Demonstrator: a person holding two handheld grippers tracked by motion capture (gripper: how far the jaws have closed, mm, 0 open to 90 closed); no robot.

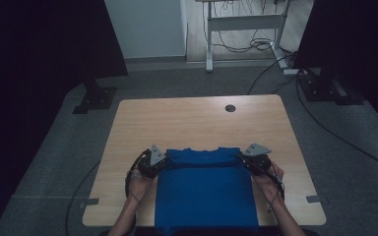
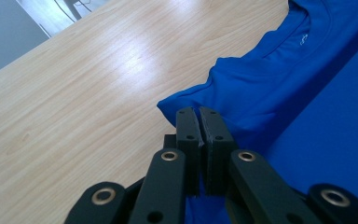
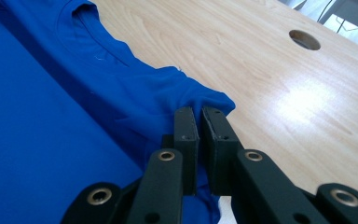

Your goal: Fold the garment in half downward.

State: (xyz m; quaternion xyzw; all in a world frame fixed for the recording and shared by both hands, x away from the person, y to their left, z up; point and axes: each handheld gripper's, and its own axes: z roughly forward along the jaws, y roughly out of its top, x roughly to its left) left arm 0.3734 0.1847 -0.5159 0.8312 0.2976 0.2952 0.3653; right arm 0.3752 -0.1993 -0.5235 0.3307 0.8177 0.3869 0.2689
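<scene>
Shirt (image 1: 205,189), blue, lies folded on the desk (image 1: 187,123) at the middle of its near edge, hanging slightly over that edge, collar toward the far side. I have my left gripper (image 2: 199,114) pinching the shirt's far left corner and my right gripper (image 3: 199,113) pinching its far right corner, jaws pressed together on the fabric.

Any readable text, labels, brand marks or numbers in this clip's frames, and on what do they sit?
No legible text anywhere.
Blue T-shirt: a tiny pale mark below the collar, too small to read.
Wooden table: no print or label, just a round hole.
Left hand-held gripper and right hand-held gripper: no markings on the black jaws.
</scene>
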